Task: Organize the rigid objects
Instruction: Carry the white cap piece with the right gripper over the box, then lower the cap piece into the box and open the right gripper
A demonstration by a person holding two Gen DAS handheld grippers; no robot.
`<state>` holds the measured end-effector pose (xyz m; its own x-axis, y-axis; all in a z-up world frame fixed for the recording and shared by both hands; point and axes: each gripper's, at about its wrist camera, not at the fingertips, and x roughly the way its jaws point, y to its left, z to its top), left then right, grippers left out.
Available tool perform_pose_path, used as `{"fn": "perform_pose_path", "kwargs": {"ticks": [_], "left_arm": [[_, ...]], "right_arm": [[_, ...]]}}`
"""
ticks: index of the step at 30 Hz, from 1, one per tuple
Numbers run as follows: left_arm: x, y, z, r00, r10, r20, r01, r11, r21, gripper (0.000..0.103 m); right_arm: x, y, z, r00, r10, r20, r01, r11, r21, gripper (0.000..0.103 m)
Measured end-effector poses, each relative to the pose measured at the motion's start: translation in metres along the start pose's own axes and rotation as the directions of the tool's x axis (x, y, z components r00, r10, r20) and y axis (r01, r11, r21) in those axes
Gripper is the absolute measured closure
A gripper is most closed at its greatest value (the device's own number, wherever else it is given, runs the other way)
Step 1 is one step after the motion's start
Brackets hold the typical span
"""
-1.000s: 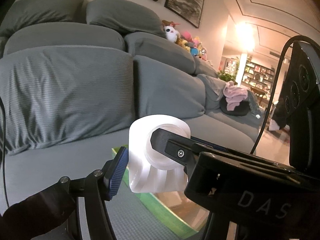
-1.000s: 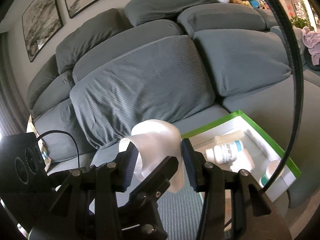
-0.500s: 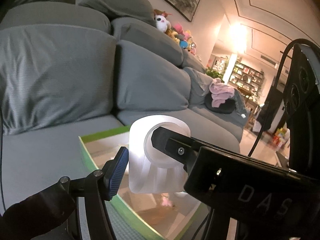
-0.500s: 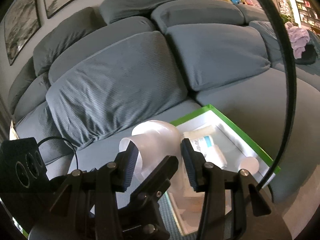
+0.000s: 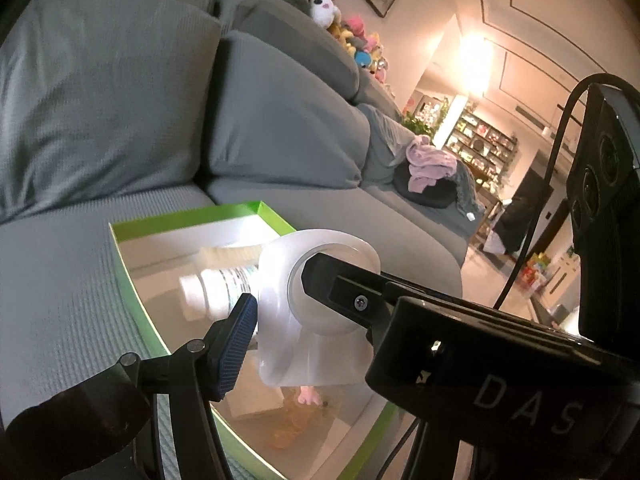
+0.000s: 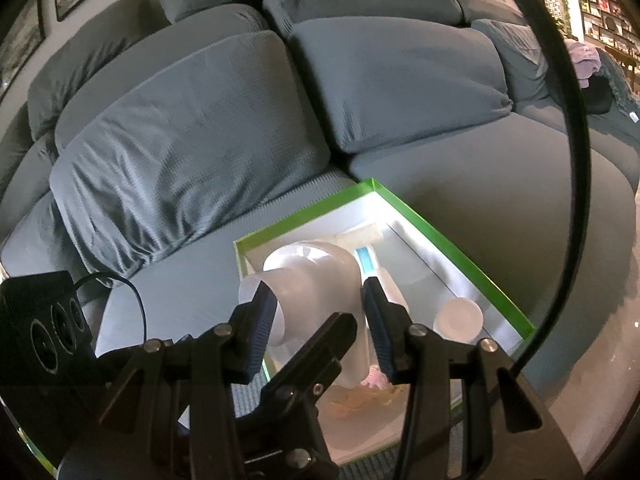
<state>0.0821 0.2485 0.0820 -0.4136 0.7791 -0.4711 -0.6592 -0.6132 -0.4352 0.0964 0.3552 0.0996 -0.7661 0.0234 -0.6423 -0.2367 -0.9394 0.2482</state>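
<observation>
A white translucent plastic piece (image 5: 276,280) with a round opening hangs over an open green-rimmed box (image 5: 192,216) on the grey sofa seat. My left gripper (image 5: 276,308) is shut on its wall, blue pad outside and the other finger inside the opening. In the right wrist view my right gripper (image 6: 318,316) is shut on the same piece (image 6: 320,276), one blue pad on each side. The box (image 6: 440,240) holds a white labelled bottle (image 6: 390,292), a white round cup (image 6: 458,318) and a small toy figure (image 6: 376,380). The bottle (image 5: 216,284) lies just behind the piece.
Grey back cushions (image 6: 192,148) rise directly behind the box. Further along the sofa lie a pink cloth (image 5: 428,164) and plush toys (image 5: 352,36). Bare floor (image 6: 592,360) runs beside the seat's right edge. A black cable (image 6: 576,160) arcs across the right wrist view.
Both grippers have sunk and tipped downward with the white piece toward the box, which now lies beneath it. Neither grip has altered.
</observation>
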Motion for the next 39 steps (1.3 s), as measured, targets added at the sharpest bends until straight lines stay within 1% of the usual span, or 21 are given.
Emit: {"fn": "perform_pose_path", "kwargs": {"ticks": [10, 14, 21, 26, 31, 39], "left_arm": [[0.017, 0.005, -0.01, 0.997, -0.037, -0.066, 0.034, 0.998, -0.048, 0.041], [0.023, 0.007, -0.012, 0.994, -0.043, -0.101, 0.036, 0.997, -0.07, 0.041], [0.028, 0.009, -0.016, 0.989, -0.058, -0.139, 0.046, 0.995, -0.087, 0.041], [0.034, 0.01, -0.015, 0.985, -0.07, -0.157, 0.054, 0.994, -0.099, 0.041], [0.035, 0.011, -0.015, 0.984, -0.073, -0.163, 0.059, 0.994, -0.092, 0.041], [0.037, 0.012, -0.014, 0.983, -0.061, -0.173, 0.047, 0.995, -0.086, 0.041]], "right_arm": [[0.014, -0.011, -0.003, 0.997, -0.052, -0.058, 0.052, 0.999, -0.003, 0.058], [0.02, -0.016, -0.004, 0.995, -0.057, -0.081, 0.057, 0.998, 0.006, 0.058], [0.024, -0.018, -0.006, 0.99, -0.078, -0.114, 0.079, 0.997, 0.004, 0.058], [0.025, -0.02, -0.005, 0.988, -0.087, -0.126, 0.088, 0.996, 0.007, 0.058], [0.025, -0.018, -0.004, 0.987, -0.088, -0.131, 0.088, 0.996, -0.002, 0.057], [0.027, -0.02, -0.002, 0.987, -0.079, -0.138, 0.08, 0.997, 0.006, 0.057]]}}
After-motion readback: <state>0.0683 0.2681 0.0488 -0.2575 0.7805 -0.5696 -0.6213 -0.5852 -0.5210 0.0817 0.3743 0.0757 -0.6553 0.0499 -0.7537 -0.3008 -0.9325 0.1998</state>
